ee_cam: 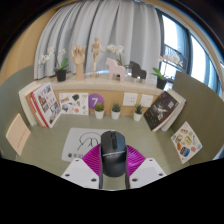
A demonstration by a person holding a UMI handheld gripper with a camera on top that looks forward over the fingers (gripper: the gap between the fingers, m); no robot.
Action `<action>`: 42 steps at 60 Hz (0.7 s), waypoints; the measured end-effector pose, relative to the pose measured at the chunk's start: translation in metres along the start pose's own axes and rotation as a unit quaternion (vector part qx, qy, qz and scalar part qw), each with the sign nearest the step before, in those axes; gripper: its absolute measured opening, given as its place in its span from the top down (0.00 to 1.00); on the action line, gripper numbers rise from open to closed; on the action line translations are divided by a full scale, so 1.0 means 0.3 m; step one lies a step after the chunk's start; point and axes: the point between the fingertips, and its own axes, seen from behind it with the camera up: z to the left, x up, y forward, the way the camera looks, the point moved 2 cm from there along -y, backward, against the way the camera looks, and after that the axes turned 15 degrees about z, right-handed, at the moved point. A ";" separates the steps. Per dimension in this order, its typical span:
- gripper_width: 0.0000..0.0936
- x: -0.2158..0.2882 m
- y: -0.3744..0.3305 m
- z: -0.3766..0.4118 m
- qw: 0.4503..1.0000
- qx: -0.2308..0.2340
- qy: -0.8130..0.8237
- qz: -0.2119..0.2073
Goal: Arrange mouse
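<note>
A black computer mouse (112, 153) sits between my two fingers, its length running along them. The magenta pads (93, 156) press against both of its sides, so my gripper (112, 162) is shut on the mouse. It is held just above a white mouse mat (78, 146) with a line drawing, which lies on the pale green desk (150, 137). The mouse's underside and rear are hidden by the fingers.
A shelf (105, 83) at the back of the desk carries small potted plants, a wooden hand figure and a pink toy horse. Books and cards lean at left (44, 103) and right (162, 109). A booklet (186, 143) lies on the desk at right. Curtains and windows are behind.
</note>
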 end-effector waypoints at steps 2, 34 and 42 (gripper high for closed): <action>0.68 0.066 -0.012 0.013 1.000 0.006 0.002 -0.014; 0.68 0.150 0.550 0.332 0.994 0.072 -0.033 0.077; 0.69 0.043 0.656 0.347 0.990 0.068 -0.036 0.117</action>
